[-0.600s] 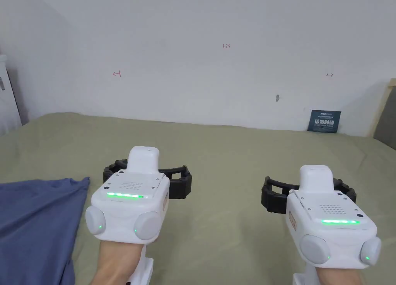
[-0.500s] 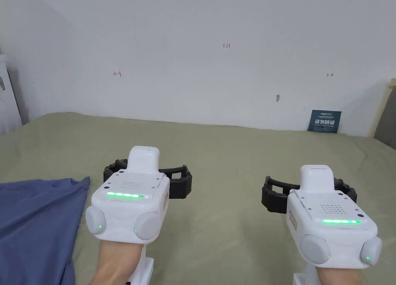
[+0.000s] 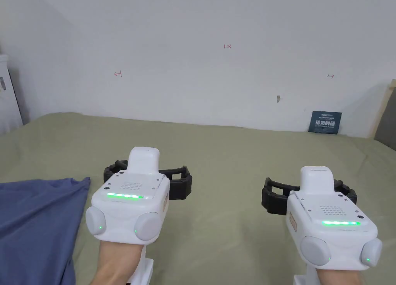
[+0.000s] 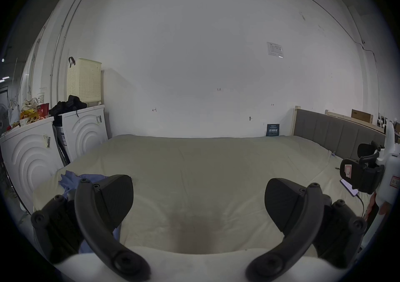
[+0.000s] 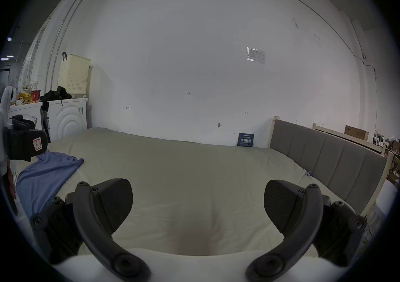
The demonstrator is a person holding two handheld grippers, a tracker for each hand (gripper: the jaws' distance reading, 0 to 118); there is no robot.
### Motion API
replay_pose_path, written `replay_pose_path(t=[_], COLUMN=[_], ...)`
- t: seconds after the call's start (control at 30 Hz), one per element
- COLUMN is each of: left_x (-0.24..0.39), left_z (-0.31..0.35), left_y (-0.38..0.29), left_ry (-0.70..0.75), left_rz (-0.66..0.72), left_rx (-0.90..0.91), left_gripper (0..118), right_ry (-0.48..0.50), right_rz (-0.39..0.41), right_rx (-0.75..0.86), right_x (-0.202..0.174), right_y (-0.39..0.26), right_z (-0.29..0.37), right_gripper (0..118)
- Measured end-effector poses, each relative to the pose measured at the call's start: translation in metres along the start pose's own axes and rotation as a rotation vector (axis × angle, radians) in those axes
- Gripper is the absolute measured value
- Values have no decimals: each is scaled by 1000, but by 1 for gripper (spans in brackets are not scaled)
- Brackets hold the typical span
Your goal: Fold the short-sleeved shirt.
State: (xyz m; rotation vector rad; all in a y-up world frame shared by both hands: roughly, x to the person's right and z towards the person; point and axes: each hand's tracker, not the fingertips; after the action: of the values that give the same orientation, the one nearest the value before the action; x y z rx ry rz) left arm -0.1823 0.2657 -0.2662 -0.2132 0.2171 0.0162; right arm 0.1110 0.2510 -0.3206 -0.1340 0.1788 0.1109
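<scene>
A blue short-sleeved shirt (image 3: pixel 34 224) lies rumpled on the left of the olive-green bed (image 3: pixel 232 150), running off the lower left of the head view. It also shows as the blue cloth (image 5: pixel 45 176) in the right gripper view and behind the left jaw as blue fabric (image 4: pixel 71 180) in the left gripper view. My left gripper (image 3: pixel 147 177) hovers above the sheet just right of the shirt's corner, jaws wide apart, nothing between them. My right gripper (image 3: pixel 307 193) hovers farther right, also open and empty. In their own views the left gripper (image 4: pixel 198 202) and right gripper (image 5: pixel 198 204) frame bare sheet.
A white wall (image 3: pixel 216 65) backs the bed, with a small dark sign (image 3: pixel 325 122) leaning at its foot. A grey padded headboard (image 5: pixel 324 156) borders the right side. White washing machines (image 4: pixel 82 130) with a basket (image 4: pixel 84 83) and clutter stand beyond the left edge.
</scene>
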Motion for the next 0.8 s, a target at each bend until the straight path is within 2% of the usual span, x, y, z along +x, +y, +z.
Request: replay_pose_path(t=[0.8], left_x=[-5], left_z=[-2], left_y=[-2], left_ry=[10], left_rz=[25], left_rx=[-19], left_gripper=[118], right_ry=[2], right_rz=[-1], right_rx=[-10], right_x=[-1], right_y=[-4], right_z=[-1], right_gripper=[118])
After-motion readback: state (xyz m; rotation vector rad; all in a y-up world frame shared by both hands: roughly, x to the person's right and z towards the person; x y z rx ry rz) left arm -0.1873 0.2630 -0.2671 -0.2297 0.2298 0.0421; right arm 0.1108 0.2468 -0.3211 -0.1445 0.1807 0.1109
